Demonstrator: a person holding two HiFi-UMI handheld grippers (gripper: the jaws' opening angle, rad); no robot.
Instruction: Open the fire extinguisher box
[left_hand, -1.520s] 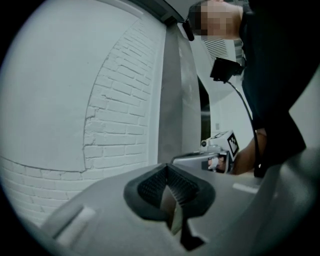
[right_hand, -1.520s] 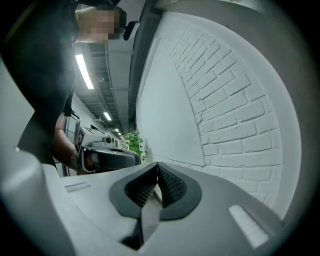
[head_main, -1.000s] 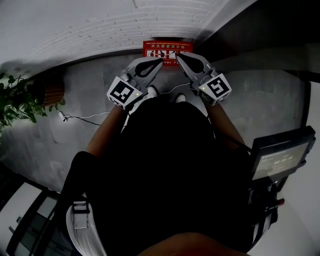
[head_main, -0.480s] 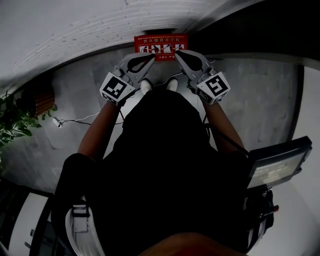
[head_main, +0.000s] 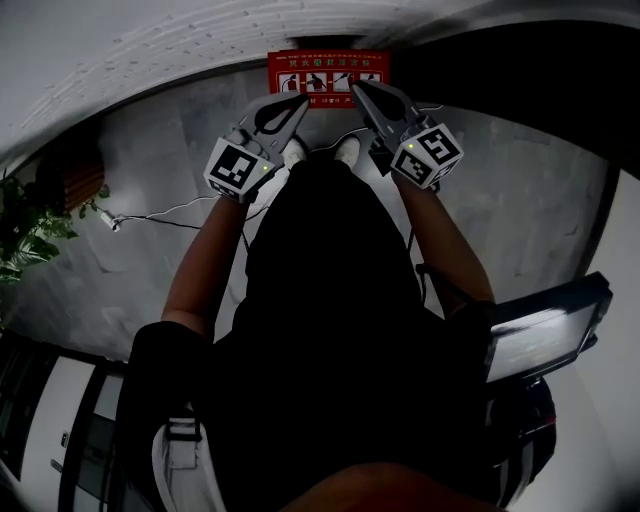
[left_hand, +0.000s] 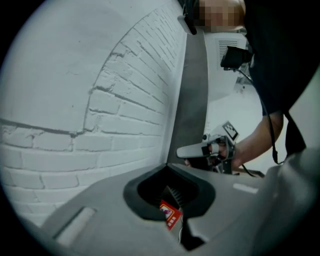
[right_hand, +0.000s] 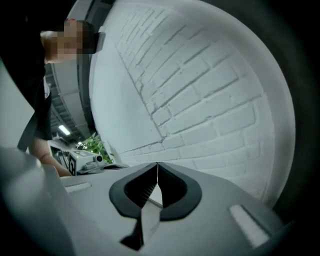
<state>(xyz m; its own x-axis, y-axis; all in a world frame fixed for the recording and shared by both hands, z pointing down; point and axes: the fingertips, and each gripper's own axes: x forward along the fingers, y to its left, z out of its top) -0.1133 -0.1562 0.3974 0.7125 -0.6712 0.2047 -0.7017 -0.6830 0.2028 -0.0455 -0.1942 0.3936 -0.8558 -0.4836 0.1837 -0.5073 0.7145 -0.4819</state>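
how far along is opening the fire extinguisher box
Nothing looks done: the red fire extinguisher box at the foot of the wall looks closed. In hand: left tongs and right tongs hover near it, both shut and empty. Left: take hold of the box and open it.

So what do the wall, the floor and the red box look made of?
Wall: white-painted brick, matte; mortar joints show in courses. Floor: grey, mottled, matte, likely concrete or stone. Red box: printed pictogram face; metal or plastic, cannot tell.
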